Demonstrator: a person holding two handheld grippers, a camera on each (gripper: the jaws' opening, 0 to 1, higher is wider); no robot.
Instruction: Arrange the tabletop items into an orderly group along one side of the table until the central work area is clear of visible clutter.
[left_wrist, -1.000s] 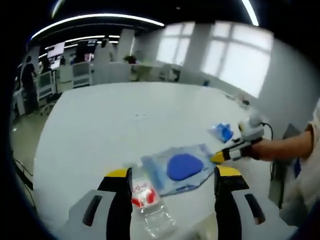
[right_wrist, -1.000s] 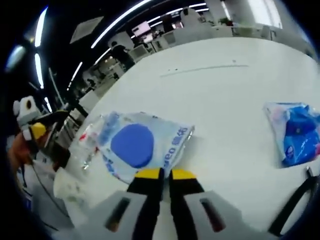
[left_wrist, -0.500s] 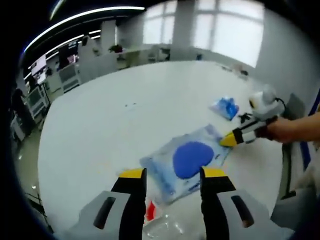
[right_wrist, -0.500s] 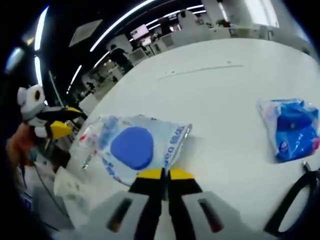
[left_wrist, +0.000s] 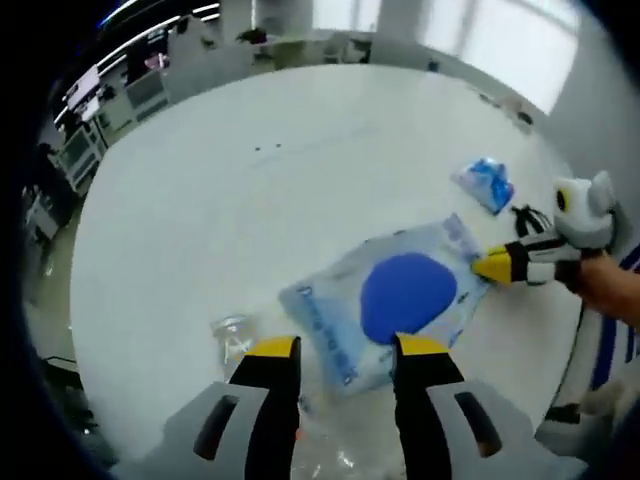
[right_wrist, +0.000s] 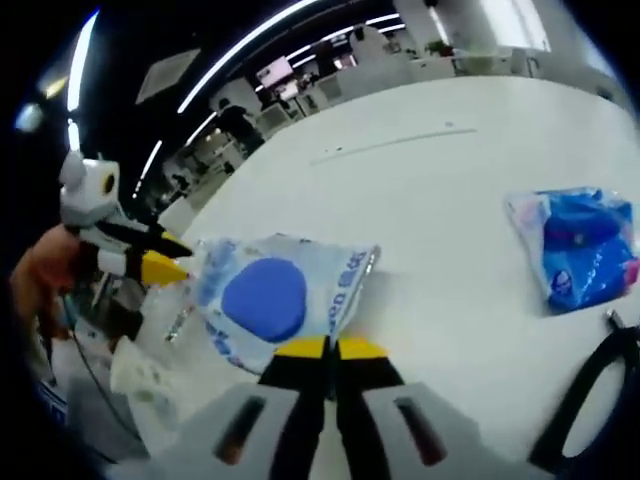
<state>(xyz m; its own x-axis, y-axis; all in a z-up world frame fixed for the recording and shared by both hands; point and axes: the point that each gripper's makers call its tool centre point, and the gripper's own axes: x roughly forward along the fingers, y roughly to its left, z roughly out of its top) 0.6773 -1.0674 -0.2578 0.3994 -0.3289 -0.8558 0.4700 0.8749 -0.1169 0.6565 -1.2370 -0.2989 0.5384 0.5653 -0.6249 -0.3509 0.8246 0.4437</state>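
Flat blue-disc packet (left_wrist: 400, 300), small blue packet (right_wrist: 585, 248)

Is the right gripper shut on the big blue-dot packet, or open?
Shut on it: in the right gripper view the right gripper has its jaws together on the edge of the packet.

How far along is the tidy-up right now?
Early. Done: nothing is grouped yet. In hand: the right gripper is shut on the big blue-dot bag, the left gripper open at its far edge. Left: the small blue packet and clear wrapper.
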